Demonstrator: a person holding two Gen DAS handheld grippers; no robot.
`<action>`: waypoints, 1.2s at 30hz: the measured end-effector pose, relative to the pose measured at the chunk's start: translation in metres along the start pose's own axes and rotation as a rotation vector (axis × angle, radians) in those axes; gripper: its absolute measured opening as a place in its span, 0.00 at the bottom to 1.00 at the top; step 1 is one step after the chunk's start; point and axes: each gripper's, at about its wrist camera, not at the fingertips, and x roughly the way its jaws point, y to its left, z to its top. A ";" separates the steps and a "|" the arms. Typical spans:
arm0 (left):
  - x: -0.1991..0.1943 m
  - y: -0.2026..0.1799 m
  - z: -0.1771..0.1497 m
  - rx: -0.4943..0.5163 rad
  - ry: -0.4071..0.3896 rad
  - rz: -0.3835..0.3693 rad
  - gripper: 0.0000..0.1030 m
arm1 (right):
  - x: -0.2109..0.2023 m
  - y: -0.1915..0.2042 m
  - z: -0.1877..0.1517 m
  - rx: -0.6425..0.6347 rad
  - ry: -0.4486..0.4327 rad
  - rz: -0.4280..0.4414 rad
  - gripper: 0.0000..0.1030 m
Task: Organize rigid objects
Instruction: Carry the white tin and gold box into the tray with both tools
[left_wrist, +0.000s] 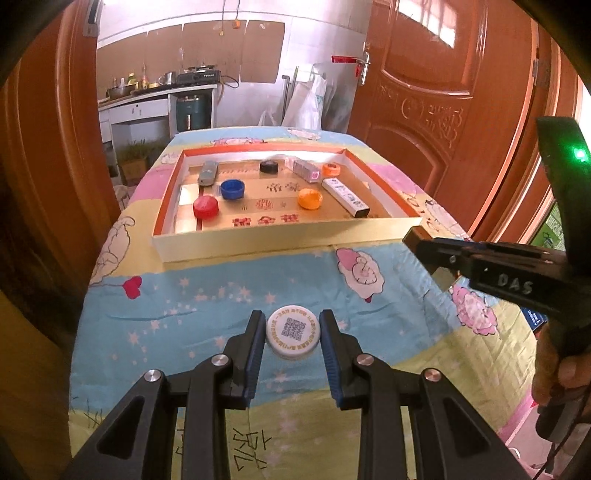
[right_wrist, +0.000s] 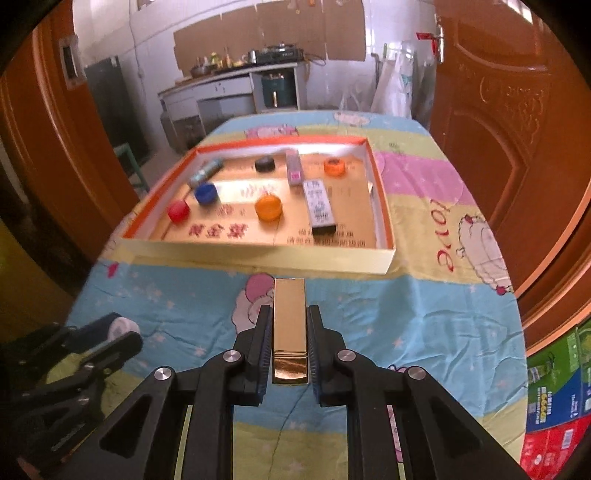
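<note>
**Both tools loaded, short of the tray**

The left tool (left_wrist: 292, 334) is clamped on a white bottle cap (left_wrist: 292, 336) bearing a QR code. The right tool (right_wrist: 289, 332) is clamped on a gold rectangular box (right_wrist: 289, 325). Both objects are held over the cartoon-print worktop (left_wrist: 207, 291), near the front wall of the cardboard tray (left_wrist: 280, 238), which contains coloured caps and small boxes.

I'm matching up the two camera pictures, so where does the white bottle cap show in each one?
Left wrist view: white cap low centre, between the left gripper's jaws.
Right wrist view: white cap at lower left, side-on in that gripper.
Shared landmark: the shallow cardboard tray beyond it.
</note>
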 end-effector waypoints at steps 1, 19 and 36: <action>-0.001 0.000 0.002 0.001 -0.002 0.000 0.30 | -0.005 -0.001 0.001 0.001 -0.008 0.006 0.17; -0.013 -0.007 0.044 0.031 -0.068 0.003 0.30 | -0.036 0.000 0.022 -0.013 -0.089 0.029 0.17; 0.007 -0.007 0.090 0.037 -0.086 0.027 0.30 | -0.022 -0.010 0.047 -0.011 -0.091 0.033 0.17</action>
